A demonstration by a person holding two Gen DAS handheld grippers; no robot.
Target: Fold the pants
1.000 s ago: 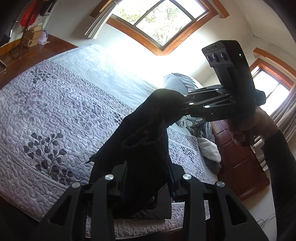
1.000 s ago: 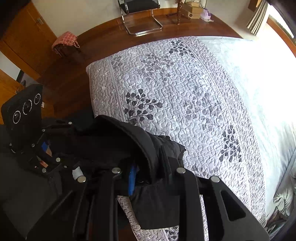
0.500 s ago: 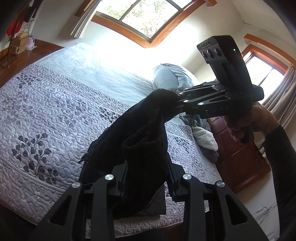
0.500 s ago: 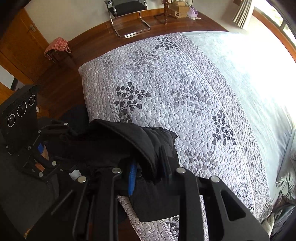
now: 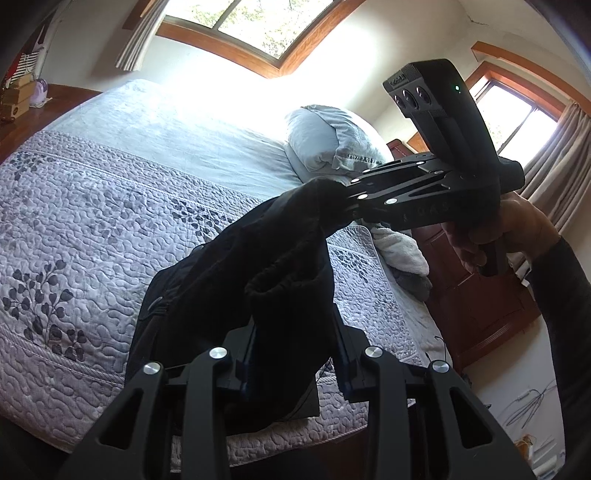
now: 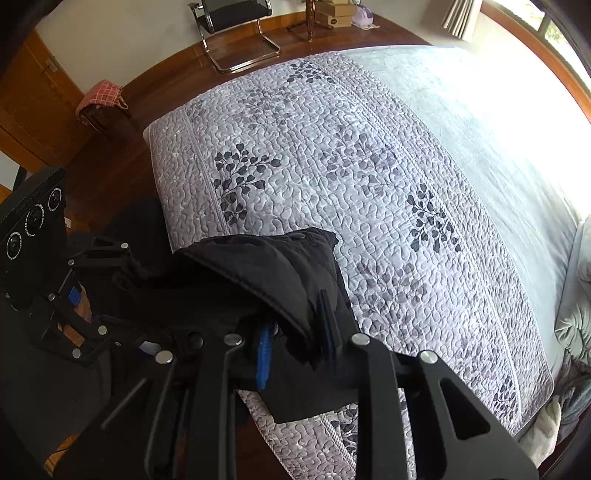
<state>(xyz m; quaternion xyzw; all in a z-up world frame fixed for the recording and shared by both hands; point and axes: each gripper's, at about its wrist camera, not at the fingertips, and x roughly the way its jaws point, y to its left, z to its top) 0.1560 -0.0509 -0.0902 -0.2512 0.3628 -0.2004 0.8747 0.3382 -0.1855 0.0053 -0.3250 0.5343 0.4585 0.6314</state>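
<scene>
Black pants (image 5: 258, 266) hang bunched in the air over the near corner of the bed, held by both grippers. My left gripper (image 5: 295, 354) is shut on one part of the dark fabric, which fills the space between its fingers. In the same view my right gripper (image 5: 340, 203) comes in from the right, held by a hand (image 5: 513, 229), and pinches the upper end of the cloth. The right wrist view shows my right gripper (image 6: 295, 332) shut on a thick fold of the pants (image 6: 258, 273), with my left gripper (image 6: 122, 273) at the left edge gripping their other end.
Below lies a bed with a quilted grey floral cover (image 6: 332, 166) and a pale blue sheet (image 5: 192, 140). A pillow (image 5: 332, 140) and crumpled towels (image 5: 399, 247) lie near a wooden nightstand (image 5: 472, 306). A chair (image 6: 236, 22) and a stool (image 6: 99, 99) stand on the wood floor.
Both grippers have carried the pants sideways over the bed, keeping their hold. The pillow and the bed's head end have come further into the left wrist view. Neither grip has changed.
</scene>
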